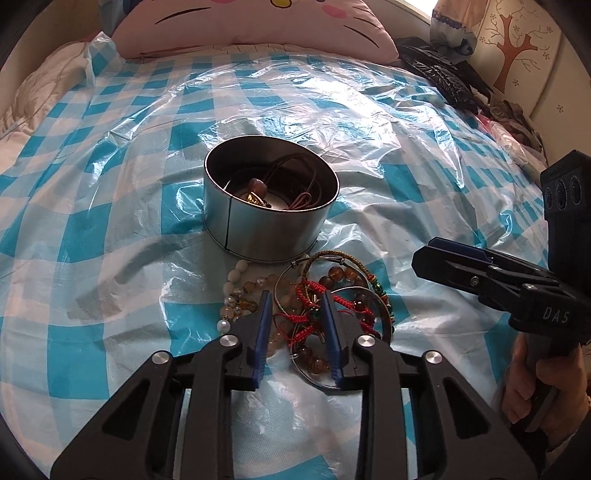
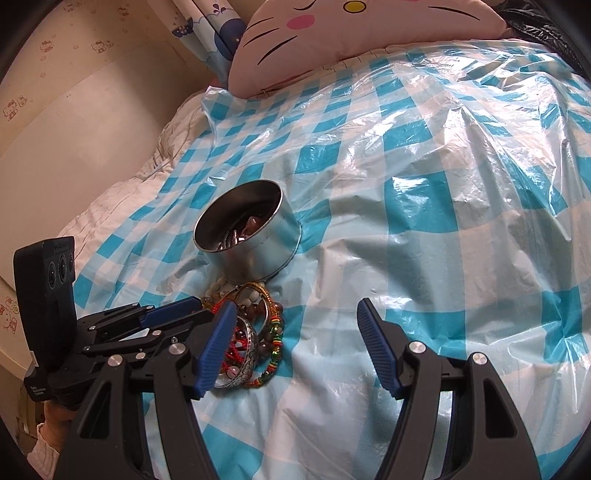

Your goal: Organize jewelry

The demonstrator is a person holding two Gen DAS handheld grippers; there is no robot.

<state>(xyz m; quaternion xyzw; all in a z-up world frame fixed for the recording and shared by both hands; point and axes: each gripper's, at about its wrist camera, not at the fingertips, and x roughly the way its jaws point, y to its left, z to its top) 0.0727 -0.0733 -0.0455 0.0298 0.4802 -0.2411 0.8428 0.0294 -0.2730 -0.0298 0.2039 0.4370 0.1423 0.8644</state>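
A round metal tin (image 1: 271, 210) stands on the bed and holds a brown cord necklace with a bead (image 1: 255, 183). It also shows in the right wrist view (image 2: 251, 236). A pile of bracelets (image 1: 314, 306) lies just in front of the tin: red braided cords, amber beads, pale beads, silver bangles. My left gripper (image 1: 295, 321) is partly open, its jaws straddling the red cord bracelet (image 1: 306, 317) at the pile's middle, not clamped. My right gripper (image 2: 297, 347) is wide open and empty, to the right of the pile (image 2: 255, 332). It also shows in the left wrist view (image 1: 439, 254).
A blue-and-white checked plastic sheet (image 1: 110, 184) covers the bed. A pink cat-face pillow (image 1: 258, 26) lies at the far end. Dark clothes (image 1: 450, 77) are heaped at the far right. A wall (image 2: 74, 110) runs along the bed's left side.
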